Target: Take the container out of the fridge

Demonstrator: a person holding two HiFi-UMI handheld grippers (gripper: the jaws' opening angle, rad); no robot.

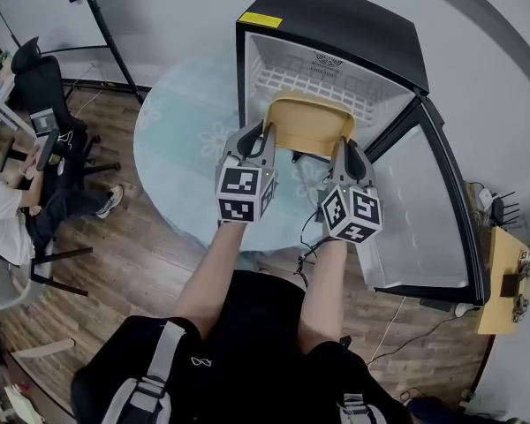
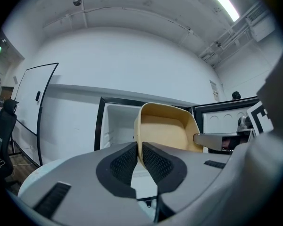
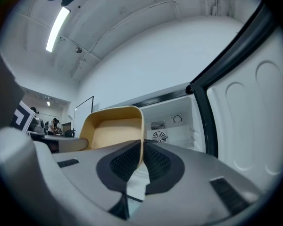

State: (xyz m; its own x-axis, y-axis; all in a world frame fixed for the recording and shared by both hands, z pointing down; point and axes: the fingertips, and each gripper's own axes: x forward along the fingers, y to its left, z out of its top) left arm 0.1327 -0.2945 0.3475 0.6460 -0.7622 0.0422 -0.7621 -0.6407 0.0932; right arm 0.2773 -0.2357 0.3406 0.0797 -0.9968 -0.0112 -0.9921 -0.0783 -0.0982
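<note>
I hold an empty tan container (image 1: 309,127) in the air just in front of the open black fridge (image 1: 336,25), above the round table. My left gripper (image 1: 263,132) is shut on its left wall and my right gripper (image 1: 346,145) is shut on its right wall. In the left gripper view the container (image 2: 166,126) has its thin wall pinched between the dark pads of the left gripper (image 2: 138,152). In the right gripper view the container (image 3: 114,132) is clamped the same way by the right gripper (image 3: 142,152). The fridge's white inside looks bare behind it.
The fridge door (image 1: 433,219) stands swung open to the right. The fridge rests on a round pale glass table (image 1: 177,148). A seated person (image 1: 2,215) and a black office chair (image 1: 37,87) are at the left, and a small wooden stand (image 1: 503,281) is at the far right.
</note>
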